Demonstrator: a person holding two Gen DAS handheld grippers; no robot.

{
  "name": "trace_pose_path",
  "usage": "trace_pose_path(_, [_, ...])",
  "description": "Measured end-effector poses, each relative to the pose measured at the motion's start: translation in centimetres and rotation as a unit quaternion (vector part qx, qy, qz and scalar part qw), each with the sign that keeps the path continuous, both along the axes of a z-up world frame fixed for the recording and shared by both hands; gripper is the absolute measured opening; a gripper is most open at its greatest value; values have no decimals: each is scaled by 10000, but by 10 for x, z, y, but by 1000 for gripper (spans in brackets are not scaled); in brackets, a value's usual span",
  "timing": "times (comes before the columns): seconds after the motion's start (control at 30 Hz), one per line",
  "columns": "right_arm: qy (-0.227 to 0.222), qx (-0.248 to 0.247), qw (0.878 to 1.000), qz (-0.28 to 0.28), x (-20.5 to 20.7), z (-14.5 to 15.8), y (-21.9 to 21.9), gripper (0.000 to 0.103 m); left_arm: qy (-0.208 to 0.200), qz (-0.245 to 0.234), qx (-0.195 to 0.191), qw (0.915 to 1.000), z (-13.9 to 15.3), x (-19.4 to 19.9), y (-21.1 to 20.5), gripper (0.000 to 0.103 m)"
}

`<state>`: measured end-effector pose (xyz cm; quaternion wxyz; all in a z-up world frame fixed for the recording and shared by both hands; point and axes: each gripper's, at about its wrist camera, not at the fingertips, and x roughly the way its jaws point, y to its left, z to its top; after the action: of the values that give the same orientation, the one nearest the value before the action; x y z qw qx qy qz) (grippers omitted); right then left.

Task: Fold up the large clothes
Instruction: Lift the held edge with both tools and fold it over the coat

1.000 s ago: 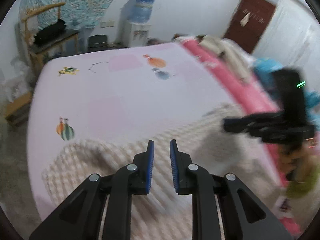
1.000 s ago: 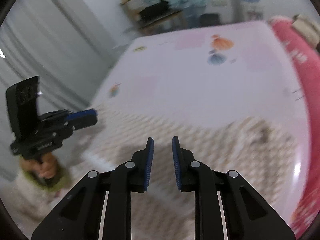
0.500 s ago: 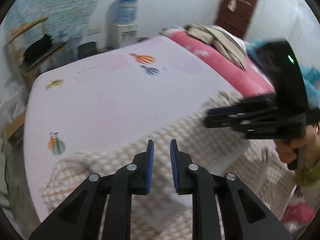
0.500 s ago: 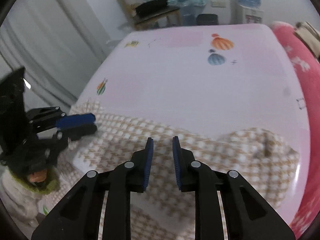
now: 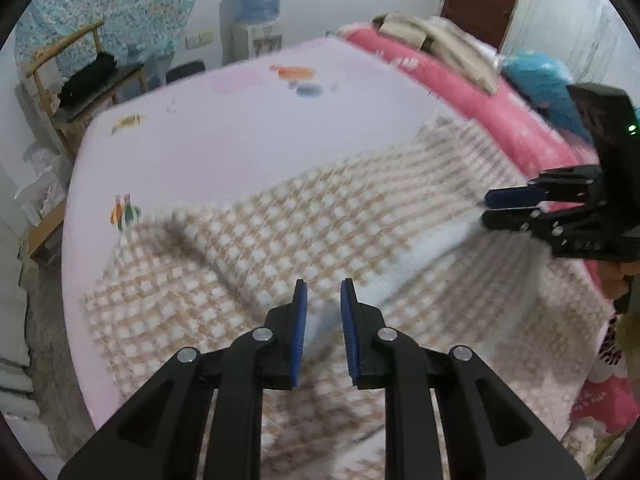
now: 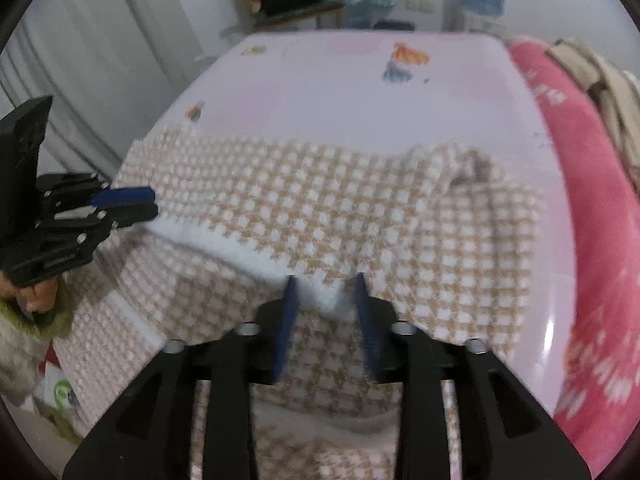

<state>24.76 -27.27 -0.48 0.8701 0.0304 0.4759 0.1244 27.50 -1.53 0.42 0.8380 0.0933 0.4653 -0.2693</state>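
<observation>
Now the checked garment (image 6: 320,216) lies spread across the near half of the pink bed (image 6: 352,96), its white-lined hem doubled back toward the far side, so one fold looks laid and the edge is being set down. In the right wrist view the right gripper (image 6: 325,292) hangs over that white hem, and its jaws have just been opening; the fingers stand apart with cloth below them but nothing clearly pinched, which reads as a release. Over in the left wrist view, the left gripper (image 5: 323,300) hovers above the near fold, fingers a narrow gap apart and gripping nothing I can see, probably poised for a next pinch. A pink quilt (image 5: 460,92) bunches along the right edge, clear of the work.
</observation>
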Motion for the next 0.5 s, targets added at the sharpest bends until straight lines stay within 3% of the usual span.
trace_pose_path(0.13, [-332,175,9993,-1,1,15,16,43,-83,7,-104,9999,9,-2,-14,22])
trace_pose_path(0.23, [-108,-83,9999,-49,11,-5,33,47,125,253,452,9986,-22,3,-19,26])
trace_pose_path(0.3, [99,-79,9997,-221,10,-21,29,48,187,408,228,9987,-28,2,-12,26])
trace_pose_path(0.4, [108,81,9991,-401,-18,-14,20,48,258,600,-11,9979,-15,-12,4,27])
trace_pose_path(0.5, [59,513,9974,-505,-49,-3,13,53,223,682,-211,9972,4,-35,17,43])
